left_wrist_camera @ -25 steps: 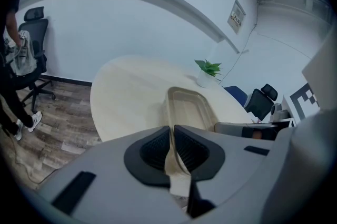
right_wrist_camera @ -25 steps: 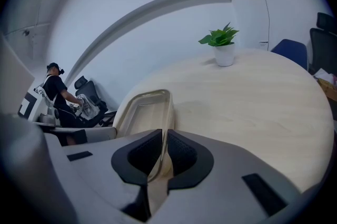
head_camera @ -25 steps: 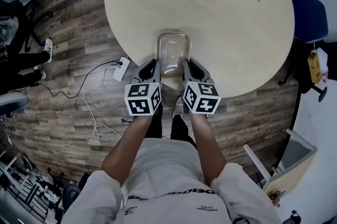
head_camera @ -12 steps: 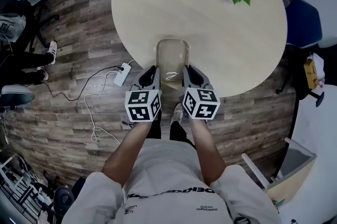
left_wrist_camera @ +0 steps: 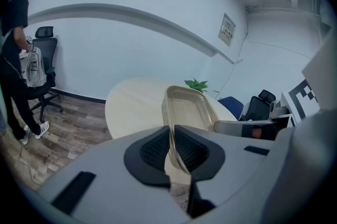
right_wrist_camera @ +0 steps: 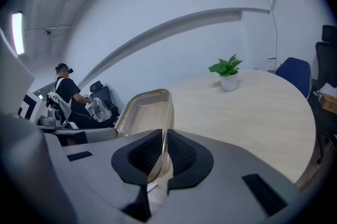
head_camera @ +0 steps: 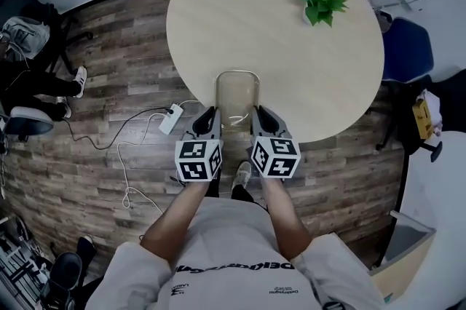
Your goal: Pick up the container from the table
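Note:
A clear plastic container hangs in the air above the near edge of the round table. My left gripper is shut on its left wall and my right gripper is shut on its right wall. In the left gripper view the thin container wall runs between the black pads of my left gripper. The right gripper view shows the same container, its wall pinched between the pads of my right gripper.
A small potted plant stands at the table's far right. A power strip with cables lies on the wood floor to the left. A person and office chairs are by the wall; a blue chair stands right of the table.
Both grippers have risen with the container between them; it has come up off the table, and the table looks smaller and farther below.

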`<state>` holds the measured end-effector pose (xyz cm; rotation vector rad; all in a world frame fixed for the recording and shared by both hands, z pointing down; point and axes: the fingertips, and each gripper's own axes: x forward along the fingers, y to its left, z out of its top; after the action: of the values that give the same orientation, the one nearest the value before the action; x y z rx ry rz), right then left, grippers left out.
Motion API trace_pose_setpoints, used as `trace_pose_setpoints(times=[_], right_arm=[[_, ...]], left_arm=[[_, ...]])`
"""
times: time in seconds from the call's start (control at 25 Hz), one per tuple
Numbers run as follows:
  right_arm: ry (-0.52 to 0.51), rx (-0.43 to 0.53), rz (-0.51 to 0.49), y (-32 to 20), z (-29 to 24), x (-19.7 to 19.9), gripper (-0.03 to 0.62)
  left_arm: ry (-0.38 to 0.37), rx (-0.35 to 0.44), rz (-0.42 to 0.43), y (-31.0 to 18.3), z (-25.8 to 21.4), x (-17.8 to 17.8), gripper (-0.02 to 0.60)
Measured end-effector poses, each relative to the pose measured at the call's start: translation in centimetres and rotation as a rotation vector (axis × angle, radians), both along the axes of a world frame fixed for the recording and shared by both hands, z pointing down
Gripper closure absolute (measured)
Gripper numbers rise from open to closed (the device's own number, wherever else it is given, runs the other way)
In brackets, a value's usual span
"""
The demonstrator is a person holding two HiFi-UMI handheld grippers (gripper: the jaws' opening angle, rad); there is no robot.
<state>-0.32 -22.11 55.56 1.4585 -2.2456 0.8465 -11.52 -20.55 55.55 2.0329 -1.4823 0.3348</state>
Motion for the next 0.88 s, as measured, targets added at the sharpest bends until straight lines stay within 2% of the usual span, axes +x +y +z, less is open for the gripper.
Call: trace_pose_setpoints(times=[0.88], right_arm=[[-0.035,0.189,-0.089,6.7,-10.3,2.2,0.531]], left_arm=[[-0.04,0.19,-0.052,7.5,-10.6,2.4,0.538]])
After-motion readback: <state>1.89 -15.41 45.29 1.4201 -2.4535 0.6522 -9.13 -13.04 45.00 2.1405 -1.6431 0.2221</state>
